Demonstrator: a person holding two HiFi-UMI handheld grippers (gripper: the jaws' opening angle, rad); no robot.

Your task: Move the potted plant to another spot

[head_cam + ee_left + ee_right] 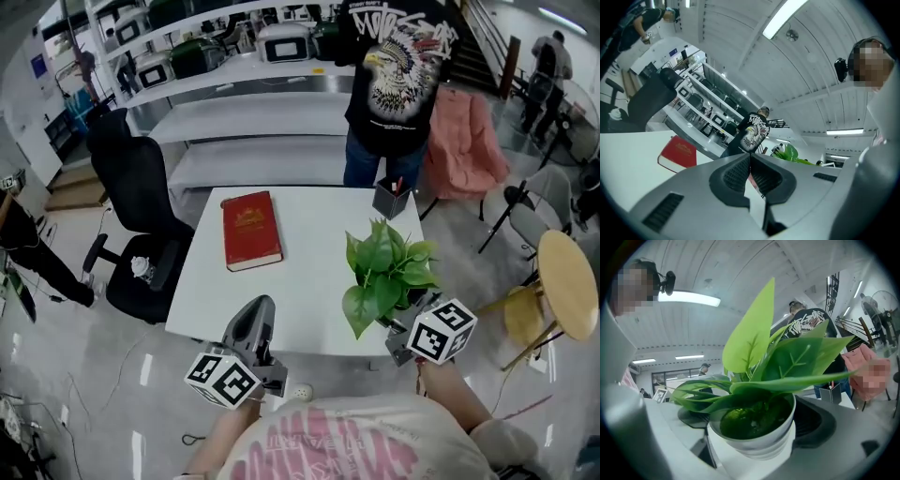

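Green potted plant [754, 434]: white pot, near the front right corner of the white table [309, 281]; I can't tell whether it rests on the top.
Right gripper [405, 319]: my jaws clamp the pot from both sides, leaves spreading above them.
Left gripper [750, 161]: jaws pressed together on nothing, at the table's front edge, well apart from the plant.
Red book [251, 230]: flat on the table's far left.
Pen holder [390, 198]: dark, behind the plant at the far edge.
Person [398, 75]: black printed shirt, standing just past the table.
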